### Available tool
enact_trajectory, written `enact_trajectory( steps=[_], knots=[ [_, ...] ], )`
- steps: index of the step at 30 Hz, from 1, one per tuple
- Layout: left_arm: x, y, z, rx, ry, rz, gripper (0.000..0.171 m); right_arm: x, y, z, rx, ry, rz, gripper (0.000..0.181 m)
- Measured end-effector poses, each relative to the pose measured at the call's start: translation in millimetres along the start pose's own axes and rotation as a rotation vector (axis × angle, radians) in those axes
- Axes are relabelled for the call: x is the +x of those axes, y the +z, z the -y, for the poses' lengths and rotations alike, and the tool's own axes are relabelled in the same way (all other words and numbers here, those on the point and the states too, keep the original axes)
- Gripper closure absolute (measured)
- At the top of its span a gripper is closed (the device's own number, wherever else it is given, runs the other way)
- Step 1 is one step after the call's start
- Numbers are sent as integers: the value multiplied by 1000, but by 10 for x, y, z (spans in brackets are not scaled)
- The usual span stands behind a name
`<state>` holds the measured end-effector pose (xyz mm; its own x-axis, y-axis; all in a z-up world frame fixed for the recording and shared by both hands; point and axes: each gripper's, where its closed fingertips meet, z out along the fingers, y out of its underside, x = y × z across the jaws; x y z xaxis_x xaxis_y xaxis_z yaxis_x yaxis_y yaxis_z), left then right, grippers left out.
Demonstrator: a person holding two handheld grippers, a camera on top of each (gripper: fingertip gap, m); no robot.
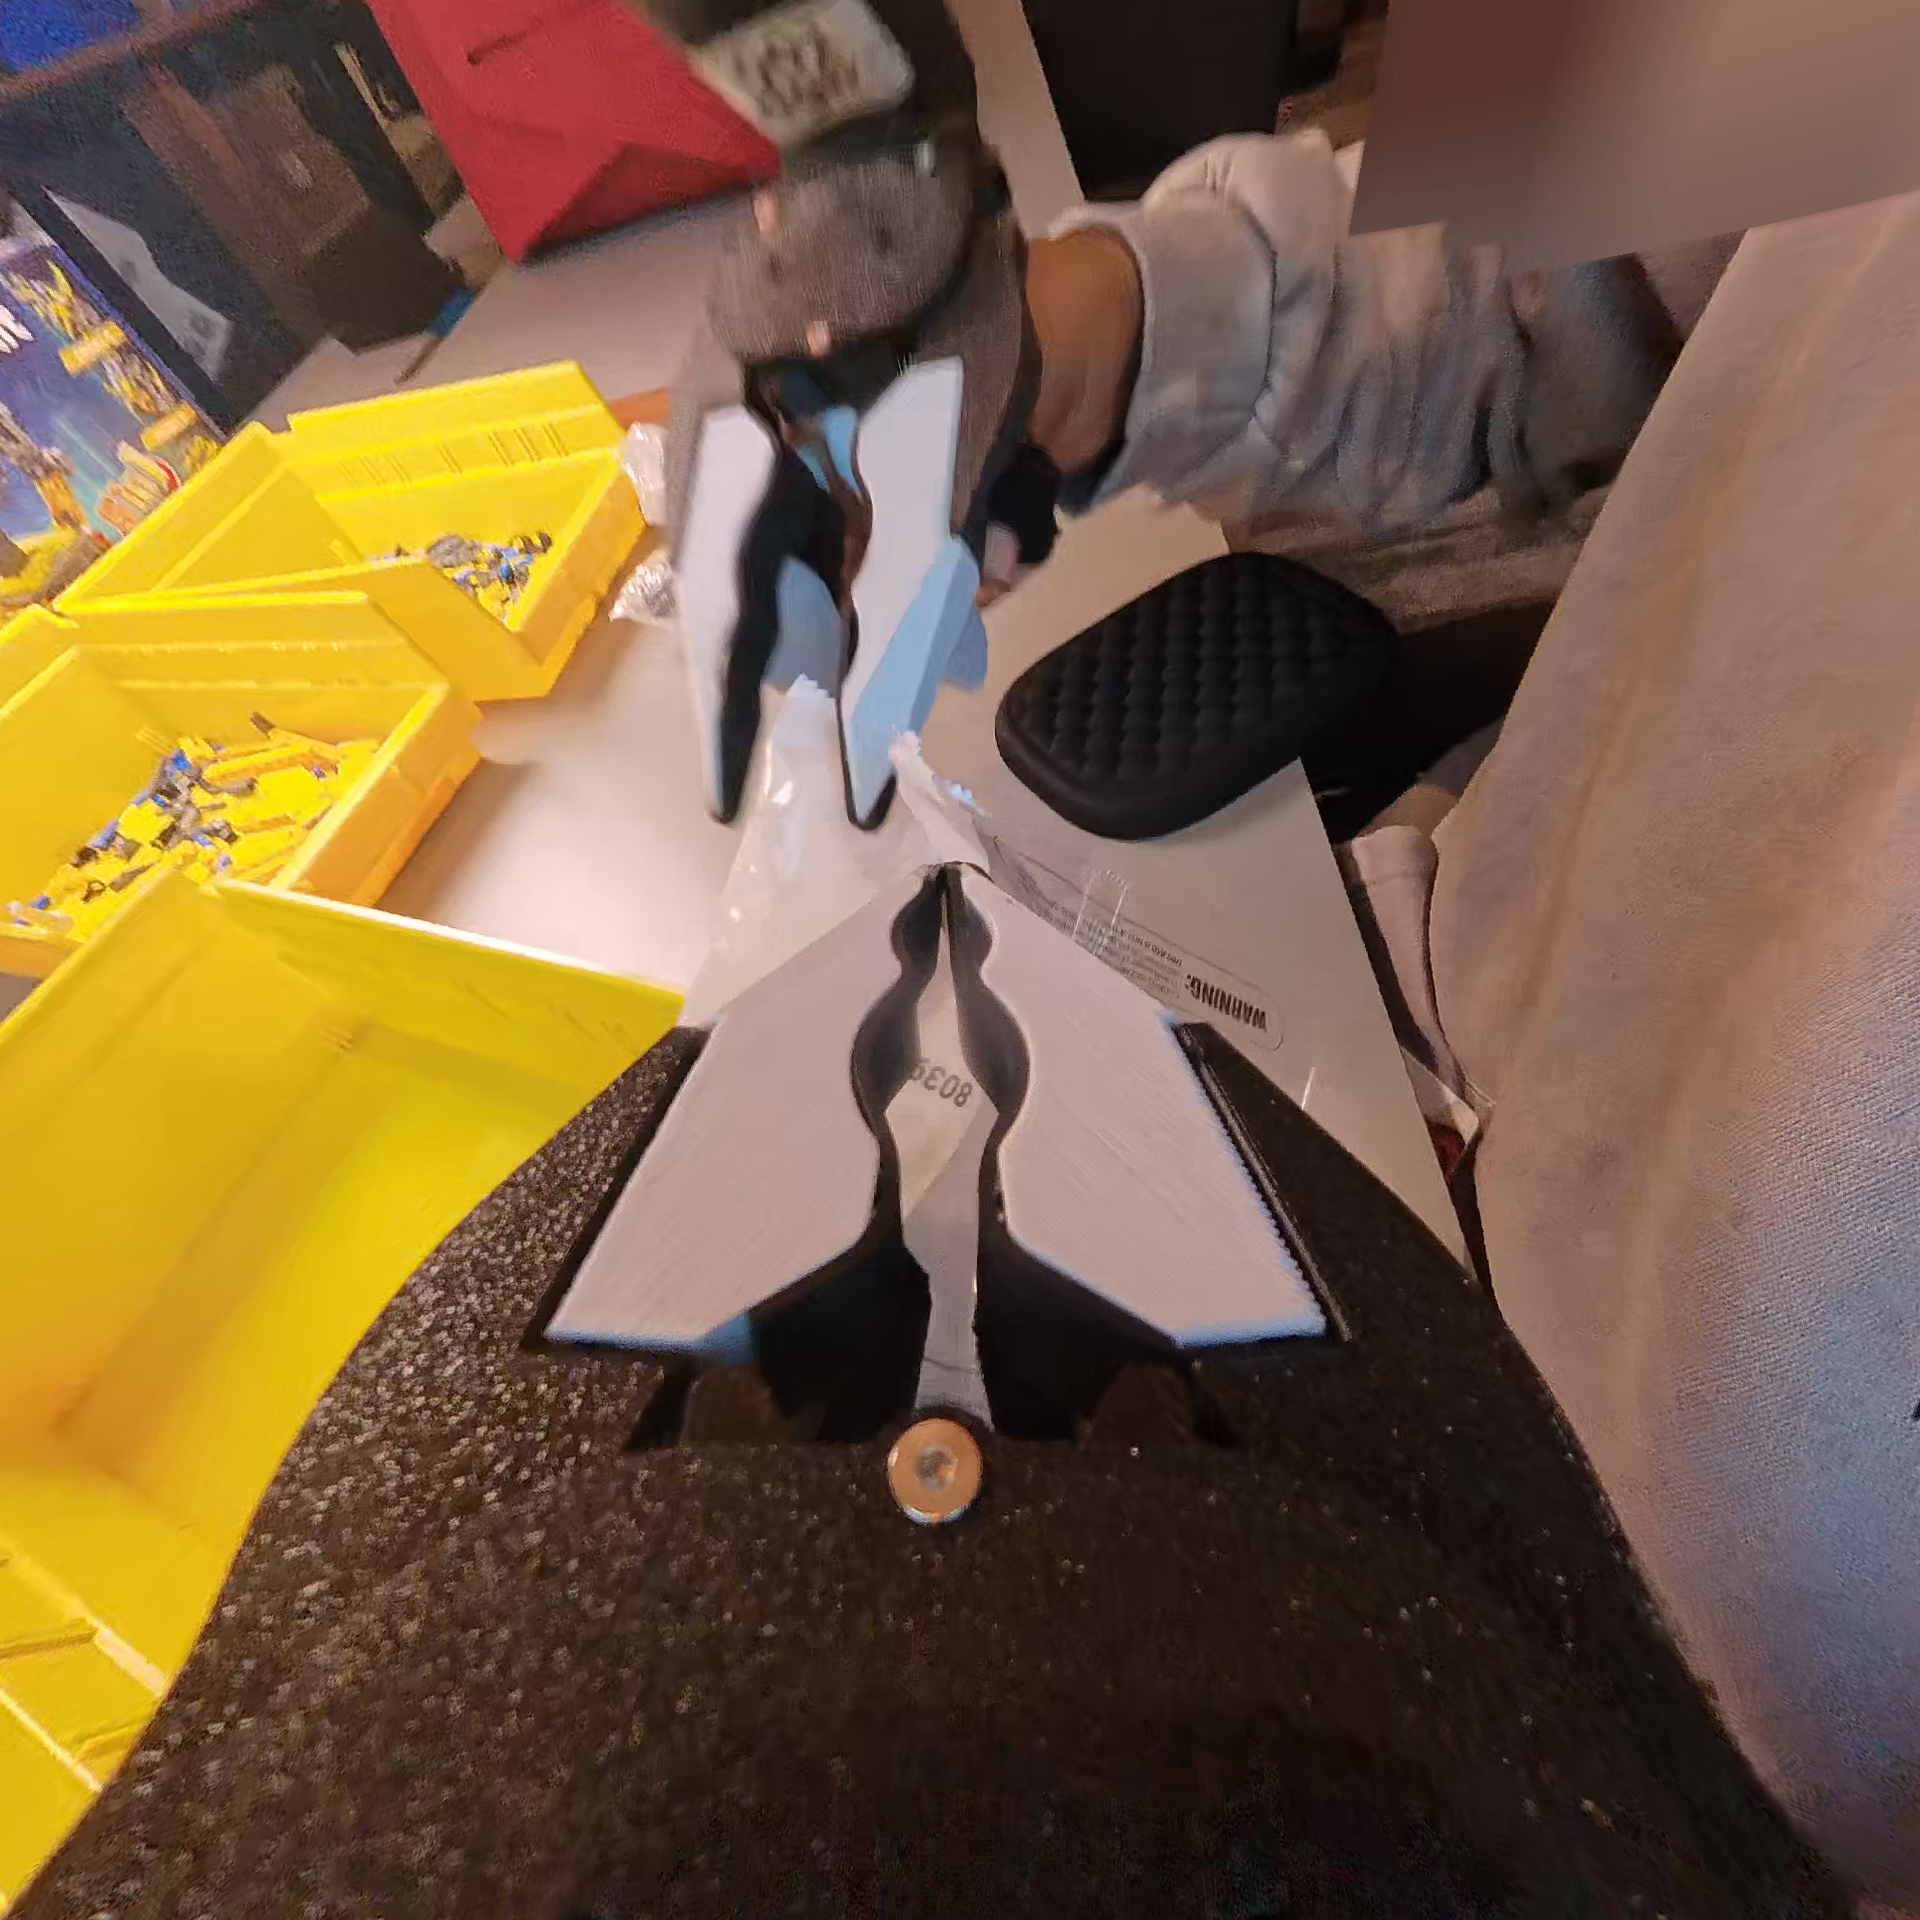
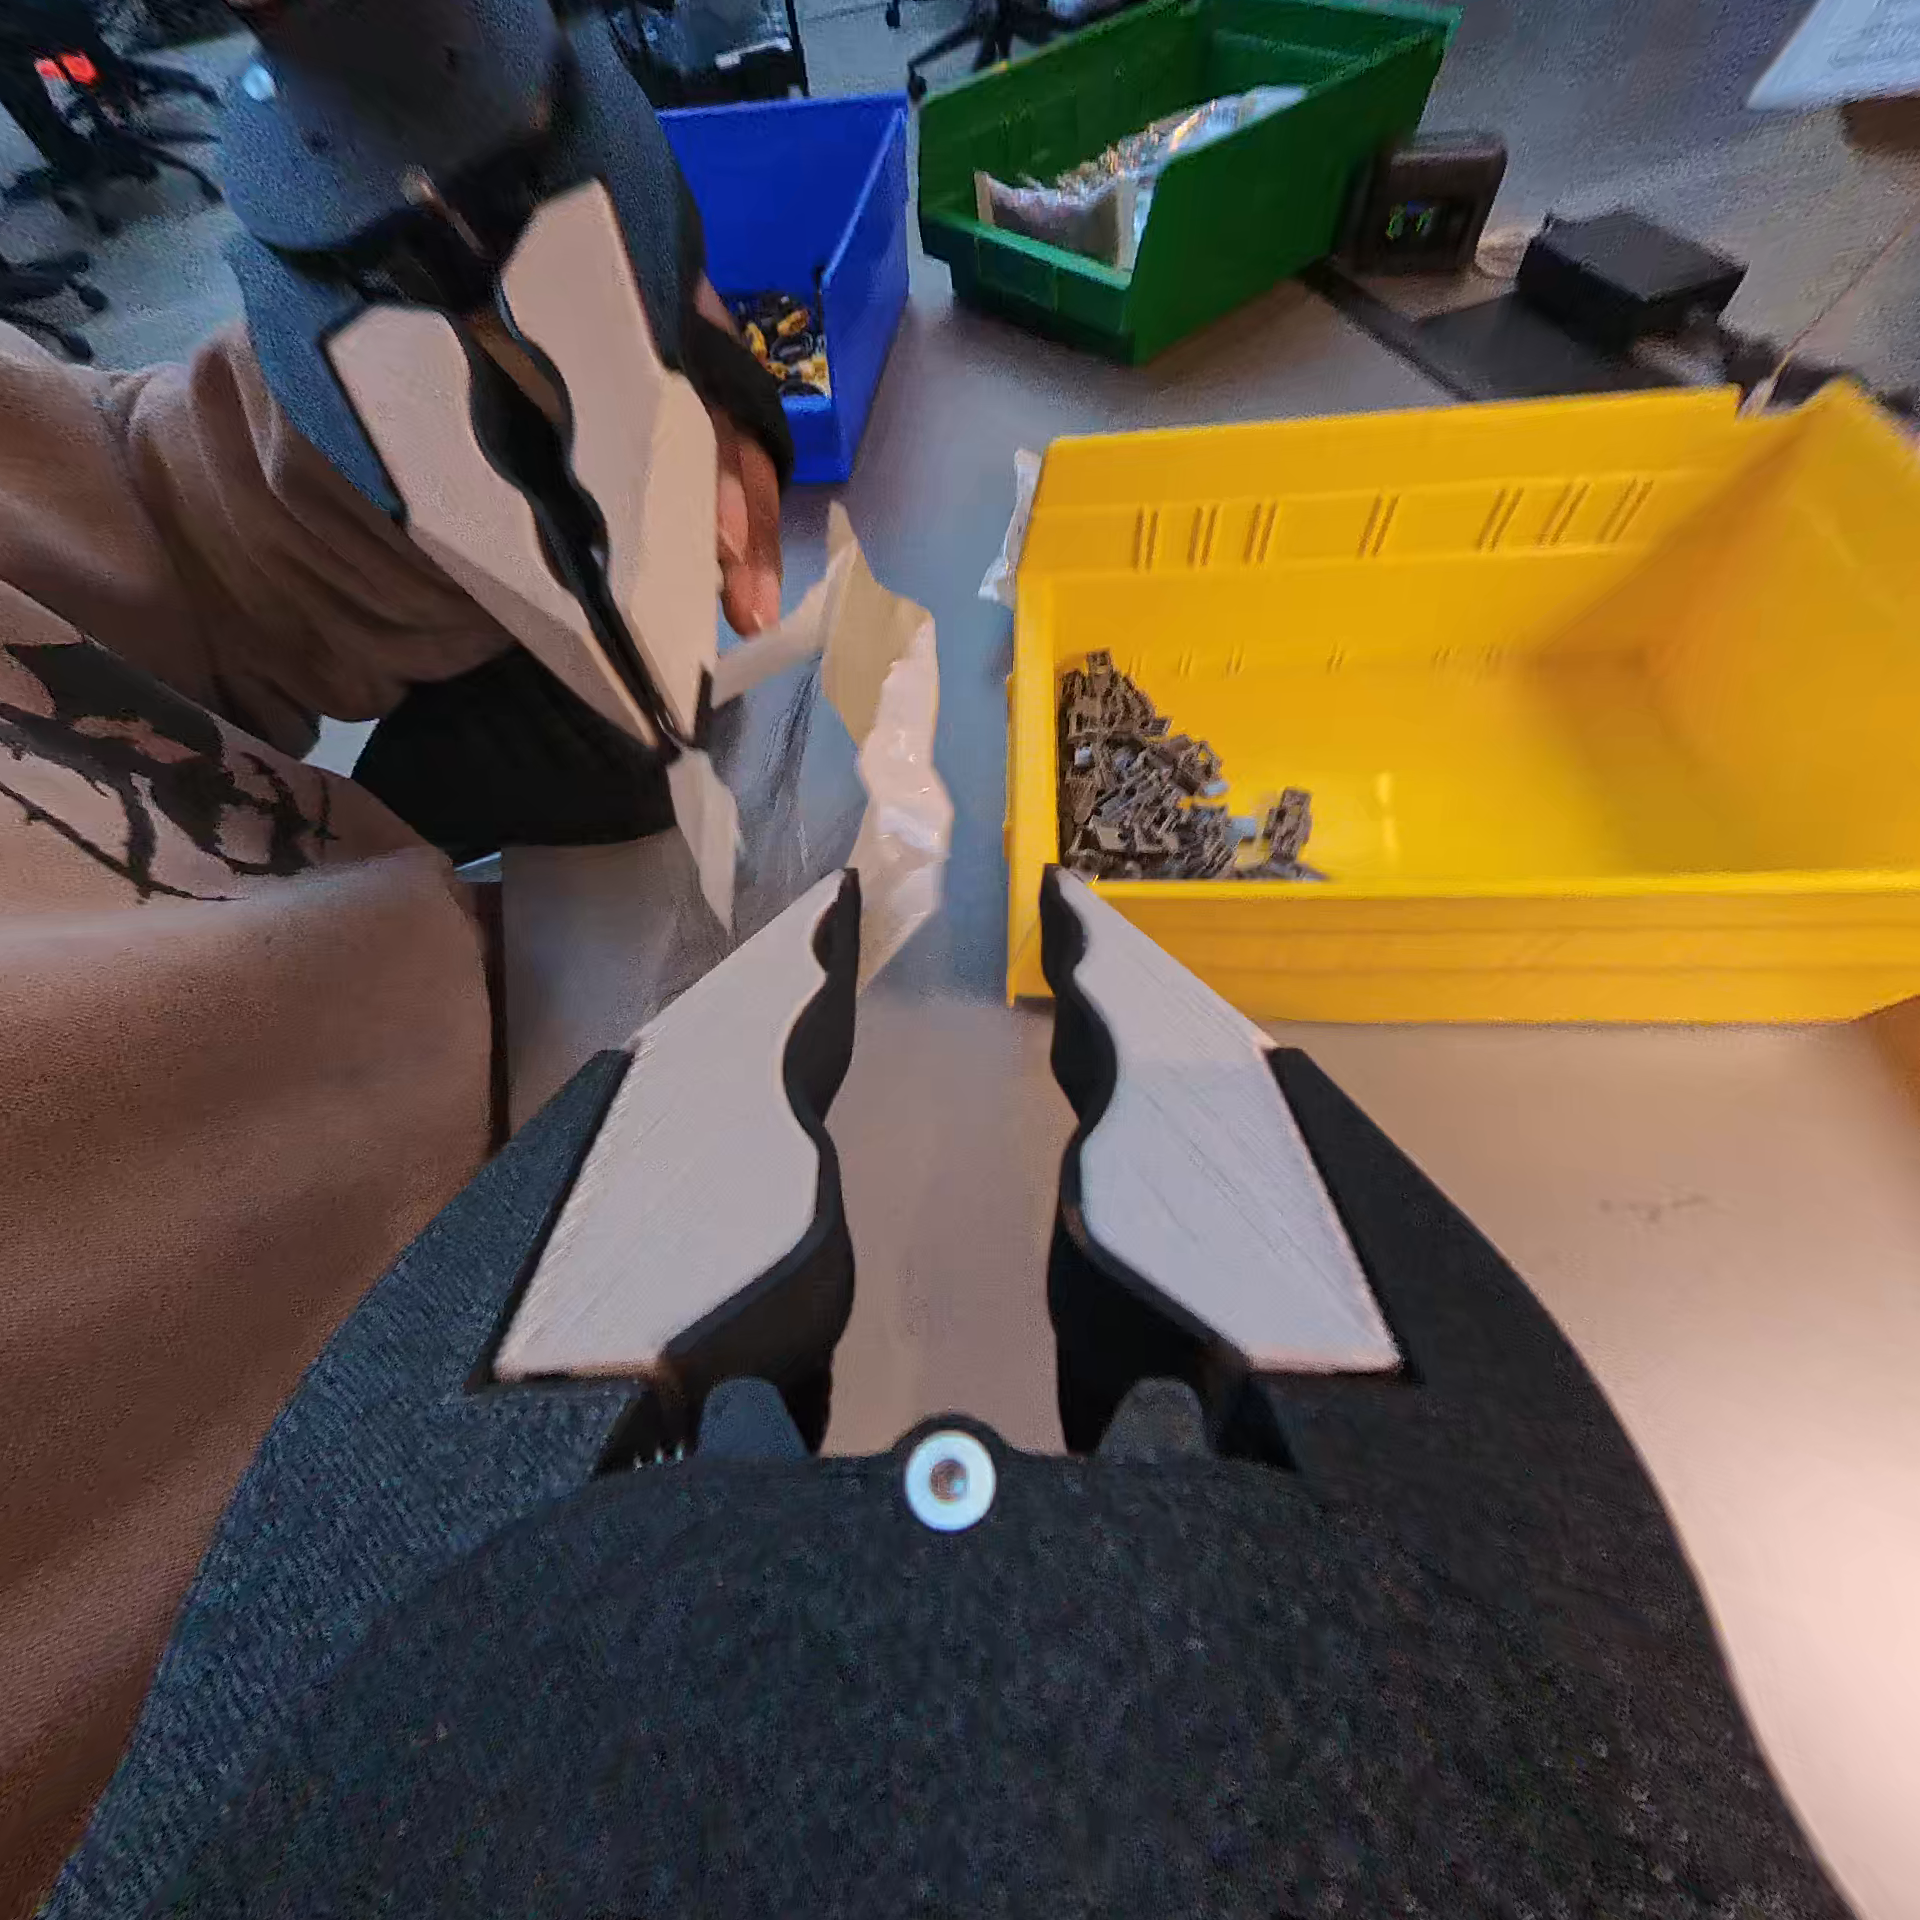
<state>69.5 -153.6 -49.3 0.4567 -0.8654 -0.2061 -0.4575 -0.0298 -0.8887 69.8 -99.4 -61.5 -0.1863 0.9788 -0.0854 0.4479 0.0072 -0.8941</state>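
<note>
A grey table (image 2: 1558, 1299) is seen in both views, but each view shows different things on it. Only in the left wrist view are several yellow bins (image 1: 260, 1091) seen in a row along the left; two of them hold small yellow, blue and grey parts (image 1: 208, 790), and the nearest bin shows a bare floor. A black quilted case (image 1: 1195, 686) is shown only there, at the table's far edge. Only in the right wrist view are a green bin (image 2: 1226, 249) with clear packets and a blue bin (image 2: 831, 239) with small parts shown, far back on the table. One yellow bin (image 2: 1455, 935) is seen just right of the fingers there, with a heap of small grey parts (image 2: 1153, 790) in its left corner.

A clear plastic bag (image 1: 790, 831) is held above the table between the two tools. Its long axis runs from the left gripper away toward the right one. It appears empty and crumpled; a printed strip lies along its right edge.

The left gripper (image 1: 943, 878) is clenched on the near end of the bag, with the tips pressed together and the film passing between them. The right gripper (image 2: 951, 883) is released, its fingers spread with bare table seen between them; the bag lies just beside its left fingertip (image 2: 842, 894).
</note>
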Motion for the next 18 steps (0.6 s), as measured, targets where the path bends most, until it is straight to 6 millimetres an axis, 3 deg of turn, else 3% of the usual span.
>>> enact_trajectory(
  steps=[1, 3, 4, 5, 6, 10, 13, 15, 18],
  knots=[
    [14, 42, -36, -27, -5, -12, 171, 5, -58, 168, 39, -49, -12, 146],
    [58, 126, -64, -54, -2, -45, 171, -43, -217, 565, 136, -120, 4, 166],
    [77, 169, -73, -63, 4, -61, 171, -109, -261, 707, 152, -140, 42, 181],
    [98, 213, -80, -73, 14, -78, 171, -192, -246, 766, 125, -142, 95, 181],
    [121, 256, -80, -80, 23, -94, 171, -277, -173, 698, 36, -122, 160, 181],
    [280, 384, -53, -99, 58, -168, 171, -340, 240, -103, -374, -45, 280, 181],
    [365, 479, -45, -101, 80, -187, 171, -541, 351, -622, -542, -3, 445, 181],
    [472, 535, -13, -83, 85, -229, 171, -646, 427, -824, -595, -4, 497, 179],
    [541, 562, 39, -45, 110, -229, 171, -839, 465, -934, -588, 103, 634, 155]
  ],
)
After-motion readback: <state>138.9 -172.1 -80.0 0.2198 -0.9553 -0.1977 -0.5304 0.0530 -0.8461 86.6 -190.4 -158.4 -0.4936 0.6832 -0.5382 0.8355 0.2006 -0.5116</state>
